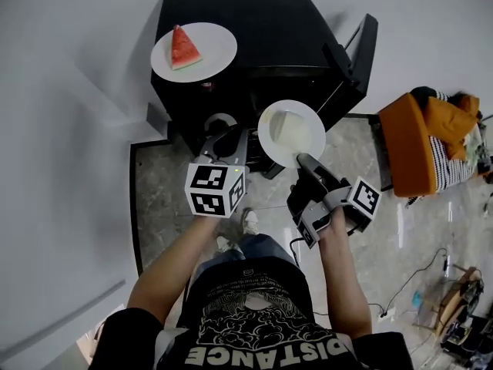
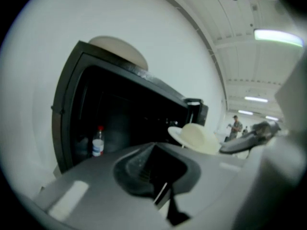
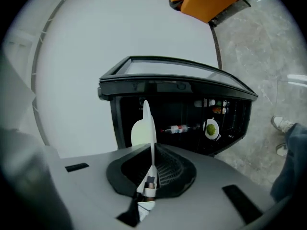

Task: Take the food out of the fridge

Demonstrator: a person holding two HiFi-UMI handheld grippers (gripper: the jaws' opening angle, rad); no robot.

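Note:
My right gripper (image 1: 302,160) is shut on the rim of a white plate (image 1: 291,133) with a pale slab of food, held in front of the open black fridge (image 1: 254,29). In the right gripper view that plate (image 3: 148,126) stands edge-on between the jaws (image 3: 151,152). My left gripper (image 1: 223,141) hovers beside it at the fridge front, its jaws (image 2: 156,150) shut with nothing in them. A second plate with a watermelon slice (image 1: 183,48) rests on the fridge top. Inside are a red-capped bottle (image 2: 98,143) and a plate of green food (image 3: 211,128).
The fridge door (image 1: 358,48) hangs open to the right. An orange chair (image 1: 427,141) draped with cloth stands on the stone floor further right. Cables (image 1: 408,284) trail on the floor. A white wall lies behind and left of the fridge.

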